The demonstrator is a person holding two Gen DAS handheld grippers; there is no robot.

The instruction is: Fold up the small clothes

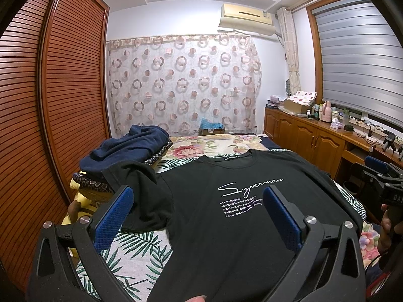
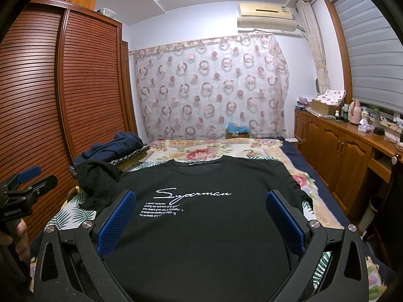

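Bedroom bed (image 2: 327,173) is being shown with black T-shirt (image 2: 201,226) lying collar-away, rumpled sleeve (image 1: 141,188) nearer left gripper (image 1: 199,216); right gripper (image 2: 199,219) fingers, like left's, being held spread, empty.

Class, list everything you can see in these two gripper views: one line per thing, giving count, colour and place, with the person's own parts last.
T-shirt: one, black with white print, spread flat on the bed, front up.
Navy garment: one, dark blue, heaped at the bed's far left.
Bed cover: one, floral, under the shirt.
Wardrobe: one, brown slatted, left wall.
Curtain: one, ringed pattern, back wall.
Air conditioner: one, cream, high up.
Cabinet: one, wooden, right side.
Left gripper: open, blue pads.
Right gripper: open, blue pads.
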